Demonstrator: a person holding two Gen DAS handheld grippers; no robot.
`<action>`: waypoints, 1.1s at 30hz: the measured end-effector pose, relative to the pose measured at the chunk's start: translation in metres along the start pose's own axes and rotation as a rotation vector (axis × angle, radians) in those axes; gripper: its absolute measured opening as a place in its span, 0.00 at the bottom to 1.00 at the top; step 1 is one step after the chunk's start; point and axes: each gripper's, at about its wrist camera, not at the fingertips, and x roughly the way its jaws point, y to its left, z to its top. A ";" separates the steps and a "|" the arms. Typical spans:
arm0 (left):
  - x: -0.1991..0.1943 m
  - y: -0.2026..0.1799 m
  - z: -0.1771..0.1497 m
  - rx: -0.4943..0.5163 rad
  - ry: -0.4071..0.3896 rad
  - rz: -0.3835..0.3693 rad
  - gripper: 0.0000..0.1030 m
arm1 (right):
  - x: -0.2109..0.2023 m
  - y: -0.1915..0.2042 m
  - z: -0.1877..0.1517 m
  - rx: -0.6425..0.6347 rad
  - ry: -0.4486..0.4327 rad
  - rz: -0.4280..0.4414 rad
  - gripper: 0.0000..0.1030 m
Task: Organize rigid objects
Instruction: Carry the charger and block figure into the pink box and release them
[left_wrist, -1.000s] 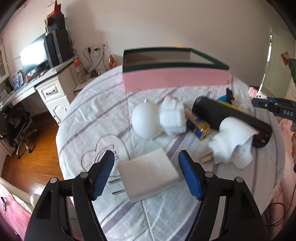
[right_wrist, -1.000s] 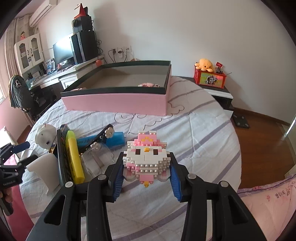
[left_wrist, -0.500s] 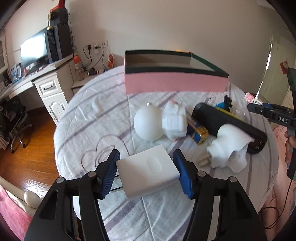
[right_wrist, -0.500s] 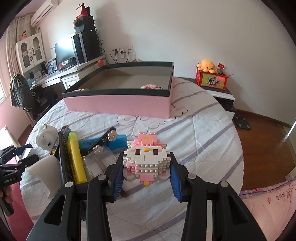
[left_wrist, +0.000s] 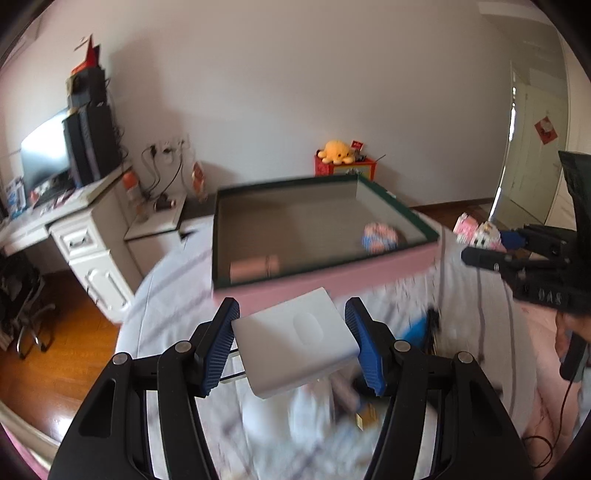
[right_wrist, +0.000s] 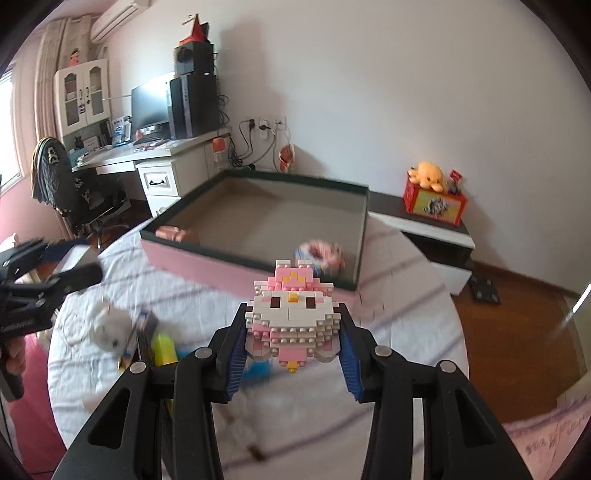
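- Left gripper (left_wrist: 291, 347) holds a white power adapter (left_wrist: 295, 341): the blue ribbed pads (left_wrist: 218, 352) press on its two sides, and the block sits tilted between them, clear of the bed.
- Jaws of that gripper closed in on the adapter within the last second and now grip it.
- Metal prongs (left_wrist: 231, 376) stick out of the adapter's near-left end, beside the left pad.
- Right gripper (right_wrist: 291, 347) is clamped on a pink-and-white brick-built bird figure (right_wrist: 291, 314), upright and facing the camera, with a blue pad (right_wrist: 236, 354) against each flank.
- Pink storage box (left_wrist: 332, 277) with a dark green rim lies open on the striped bedsheet (right_wrist: 388, 332), just beyond both held items in each view.
- Inside the box lie a pinkish cylinder (left_wrist: 255, 266) near the left front corner and a small round pink-and-blue thing (left_wrist: 380, 238) toward the right; both are blurred.
- On the sheet below the right gripper are a white round toy (right_wrist: 110, 328), a yellow highlighter (right_wrist: 164, 349) and something blue (right_wrist: 258, 369), all smeared by blur.
- From the left wrist view, the right gripper appears at the far right edge with the brick figure (left_wrist: 480, 232) at its tip.
- Beyond the bed stand a white desk (right_wrist: 173, 173) with a monitor (right_wrist: 149, 101), and a yellow octopus plush (right_wrist: 428, 175) on a red box (right_wrist: 436, 201).
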 end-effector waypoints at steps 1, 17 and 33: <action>0.009 0.001 0.012 0.012 0.001 0.005 0.59 | 0.003 0.001 0.004 -0.008 -0.001 -0.001 0.43; 0.162 0.044 0.100 0.038 0.175 -0.003 0.59 | 0.144 0.009 0.093 -0.098 0.138 0.074 0.43; 0.193 0.047 0.088 0.110 0.239 0.076 0.60 | 0.204 0.031 0.089 -0.121 0.270 0.117 0.43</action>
